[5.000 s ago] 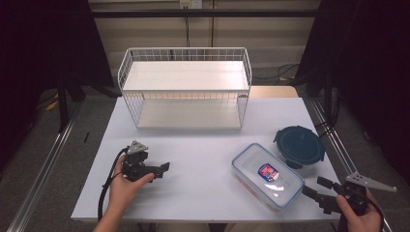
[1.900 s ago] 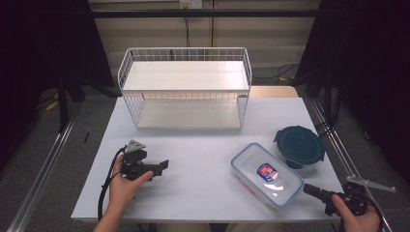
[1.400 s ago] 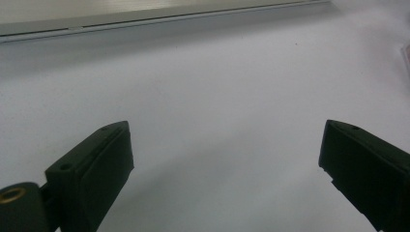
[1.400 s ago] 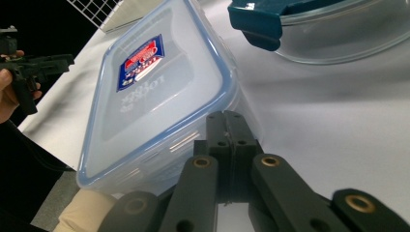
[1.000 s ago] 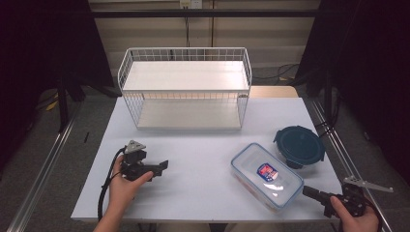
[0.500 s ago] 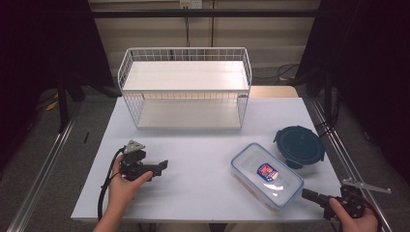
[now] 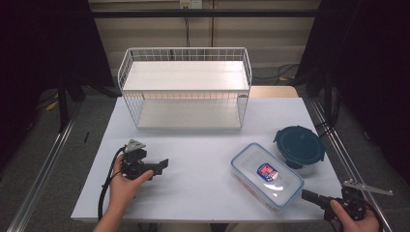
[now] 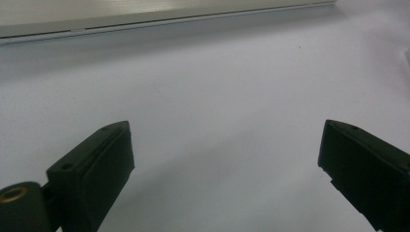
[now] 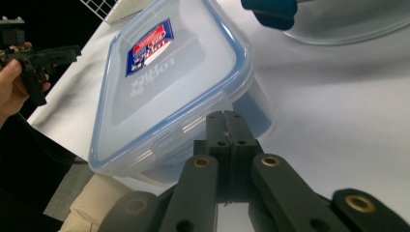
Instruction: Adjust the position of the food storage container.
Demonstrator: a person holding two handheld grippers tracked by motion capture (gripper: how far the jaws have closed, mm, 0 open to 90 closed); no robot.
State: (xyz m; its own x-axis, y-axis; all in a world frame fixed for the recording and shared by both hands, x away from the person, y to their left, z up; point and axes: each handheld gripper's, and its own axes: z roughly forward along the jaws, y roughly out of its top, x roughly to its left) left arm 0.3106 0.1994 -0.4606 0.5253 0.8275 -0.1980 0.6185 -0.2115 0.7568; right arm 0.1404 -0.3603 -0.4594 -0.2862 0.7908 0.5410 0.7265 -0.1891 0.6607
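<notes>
A clear rectangular container (image 7: 266,175) with a blue-rimmed lid and a red-and-blue label lies at the table's front right. My right gripper (image 7: 306,195) rests at the front right corner, jaws shut with nothing between them. In the right gripper view its tips (image 9: 226,121) point at the container's (image 9: 164,72) near side wall, very close; whether they touch it I cannot tell. My left gripper (image 7: 162,164) sits in a hand on the front left of the table. Its jaws (image 8: 225,140) stand wide open over bare tabletop.
A round container with a dark teal lid (image 7: 299,146) stands just behind the rectangular one. A white wire shelf rack (image 7: 186,87) with two levels spans the back of the white table (image 7: 203,145). Dark curtains flank both sides.
Across five seconds my right gripper has slipped a little toward the table's near edge. In the last second neither hand has moved.
</notes>
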